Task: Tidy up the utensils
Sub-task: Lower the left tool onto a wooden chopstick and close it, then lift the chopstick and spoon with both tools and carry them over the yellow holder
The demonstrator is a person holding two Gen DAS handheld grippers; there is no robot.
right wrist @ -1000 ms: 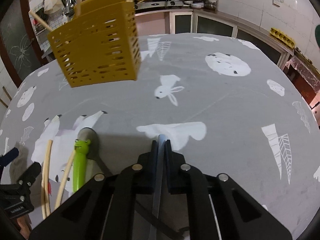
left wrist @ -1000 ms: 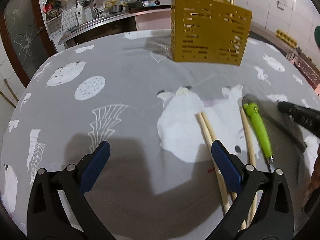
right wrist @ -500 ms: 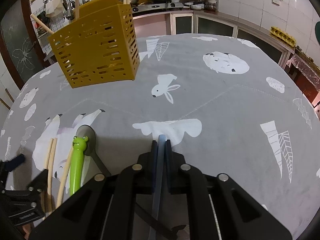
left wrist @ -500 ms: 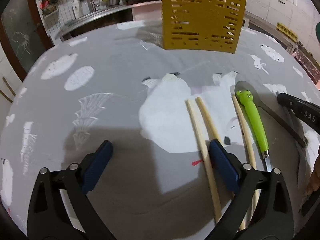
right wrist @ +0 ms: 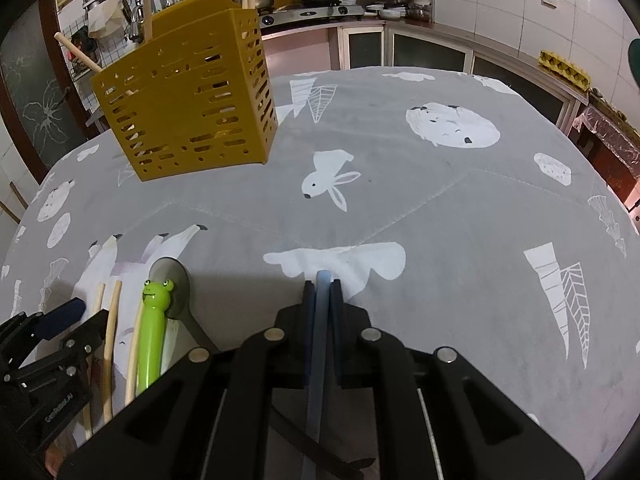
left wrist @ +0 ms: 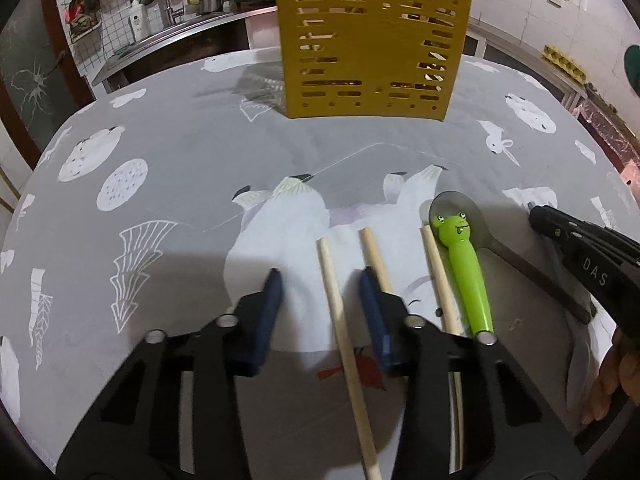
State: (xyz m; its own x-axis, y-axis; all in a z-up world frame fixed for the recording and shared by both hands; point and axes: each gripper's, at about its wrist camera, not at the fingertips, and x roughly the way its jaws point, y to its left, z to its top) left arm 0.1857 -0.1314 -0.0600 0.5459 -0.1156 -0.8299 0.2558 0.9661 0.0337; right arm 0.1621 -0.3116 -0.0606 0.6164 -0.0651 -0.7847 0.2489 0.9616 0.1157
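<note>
1. Closing on a wooden chopstick (left wrist: 340, 312), the left gripper (left wrist: 320, 284) straddles it w/ blue pads either side; jaws narrowing, pads not yet touching the stick.
2. Chopstick lies flat on the grey printed tablecloth (left wrist: 180, 152), near edge of table; long axis runs roughly along the gripper's view, far tip toward the yellow utensil holder (left wrist: 372, 44), near end passing under the gripper body.
3. Handling (judged): light, stiff, round and smooth, so apt to roll or pivot in the pads; best taken across its width near mid-length, as set up now.
4. Neighbours: second chopstick (left wrist: 374, 256) just beside the right-hand pad, third chopstick (left wrist: 436, 272) against the green frog-handled utensil (left wrist: 466, 272); a grey spoon (left wrist: 516, 256) lies beyond. Risk of nudging the second stick.
5. Right gripper (right wrist: 322, 280): jaws pressed together on a thin pale-blue strip (right wrist: 318, 360), identity unclear; hovers apart from the sticks.
</note>
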